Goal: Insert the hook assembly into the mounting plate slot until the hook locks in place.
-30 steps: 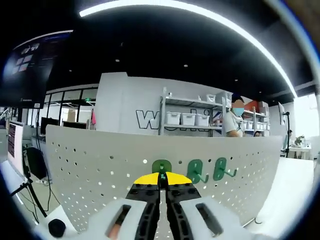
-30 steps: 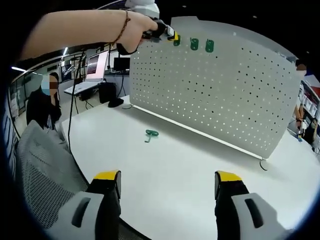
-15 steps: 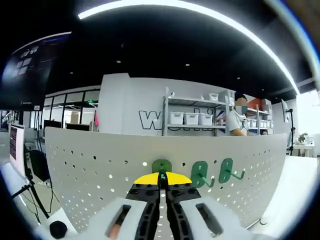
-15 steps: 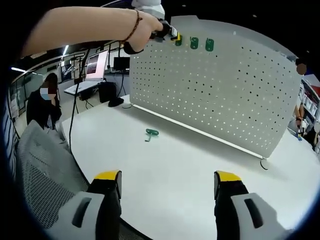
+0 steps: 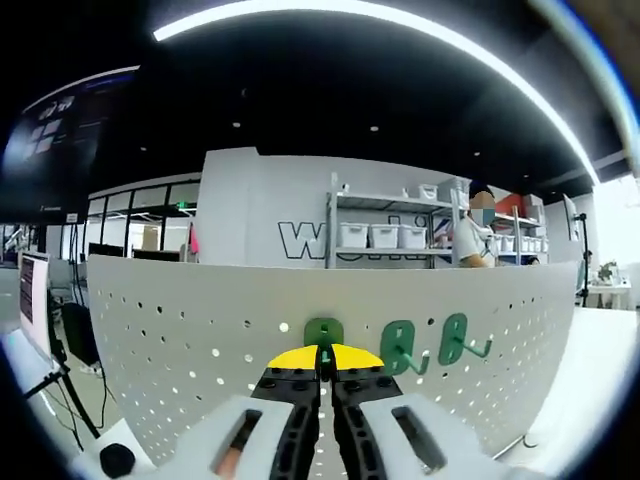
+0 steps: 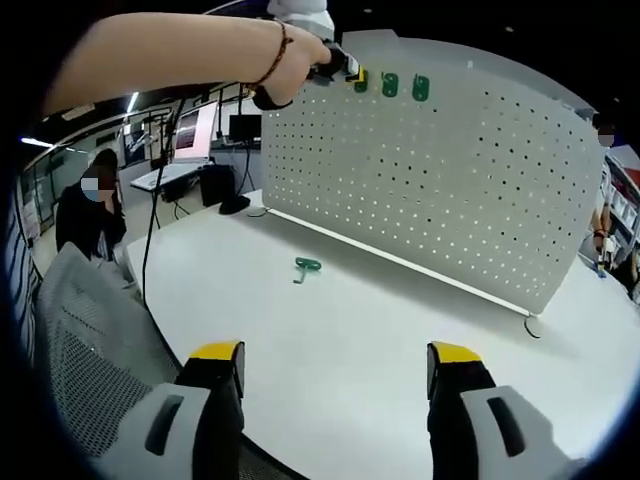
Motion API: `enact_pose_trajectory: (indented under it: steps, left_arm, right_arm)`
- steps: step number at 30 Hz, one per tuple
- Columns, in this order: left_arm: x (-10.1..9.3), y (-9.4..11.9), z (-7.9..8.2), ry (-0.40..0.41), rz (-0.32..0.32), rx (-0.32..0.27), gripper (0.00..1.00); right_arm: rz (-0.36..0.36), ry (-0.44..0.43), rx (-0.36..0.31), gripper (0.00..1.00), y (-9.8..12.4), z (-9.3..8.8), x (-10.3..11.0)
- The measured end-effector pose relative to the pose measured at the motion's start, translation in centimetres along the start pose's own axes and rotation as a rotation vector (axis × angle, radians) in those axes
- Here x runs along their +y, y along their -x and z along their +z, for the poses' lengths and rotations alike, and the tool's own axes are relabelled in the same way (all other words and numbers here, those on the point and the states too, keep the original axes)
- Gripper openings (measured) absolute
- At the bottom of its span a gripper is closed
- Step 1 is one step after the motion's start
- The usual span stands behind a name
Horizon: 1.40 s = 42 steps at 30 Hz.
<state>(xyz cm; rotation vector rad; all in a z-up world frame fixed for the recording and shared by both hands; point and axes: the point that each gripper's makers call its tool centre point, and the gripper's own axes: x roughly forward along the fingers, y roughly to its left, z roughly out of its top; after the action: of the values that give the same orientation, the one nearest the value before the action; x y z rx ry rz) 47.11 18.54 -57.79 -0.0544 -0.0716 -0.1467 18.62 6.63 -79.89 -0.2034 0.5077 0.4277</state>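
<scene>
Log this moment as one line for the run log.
left gripper: shut on green hook at pegboard top row | right gripper: open, idle above table | spare hook: on table

dark ceiling, curved light strip [image 5: 400,25], shelving [image 5: 385,235] (white bins), white table [image 6: 350,340].

I counted three green hooks up on the pegboard [image 6: 440,170]: one [image 5: 322,333] at my left gripper [image 5: 325,356], then a second [image 5: 397,345] and a third [image 5: 455,338] beside it. A fourth hook [image 6: 306,267] lay on the table [image 6: 400,330]. One pegboard, one table, two grippers; the right one [image 6: 335,385] hung wide apart.
</scene>
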Motion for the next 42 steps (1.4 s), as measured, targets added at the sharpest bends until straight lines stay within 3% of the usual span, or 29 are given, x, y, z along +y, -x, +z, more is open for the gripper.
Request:
enact_pose_trajectory:
  steps: [20, 25, 27, 30, 40, 42]
  left_arm:
    - [0.1, -0.5, -0.4, 0.01, 0.006, 0.023, 0.02]
    - [-0.2, -0.8, -1.1, 0.033, -0.023, 0.082, 0.03]
    - [-0.2, -0.7, -2.0, 0.008, -0.028, 0.131, 0.07]
    - [-0.3, -0.6, -2.1, 0.035, -0.032, 0.122, 0.2]
    - [-0.4, 0.0, -1.6, 0.057, -0.088, 0.129, 0.31]
    - [-0.5, 0.5, -1.8, 0.098, -0.11, 0.143, 0.32]
  right_arm:
    - [0.003, 0.003, 0.02, 0.7, -0.1, -0.4, 0.1]
    - [-0.002, 0.004, 0.02, 0.7, -0.1, -0.4, 0.0]
    - [-0.005, 0.002, 0.017, 0.7, -0.1, -0.3, -0.1]
    - [-0.008, 0.003, 0.015, 0.69, -0.1, -0.3, -0.1]
    - [-0.013, 0.007, 0.012, 0.69, 0.0, -0.2, -0.2]
    - [-0.012, 0.008, 0.009, 0.69, 0.0, -0.2, -0.2]
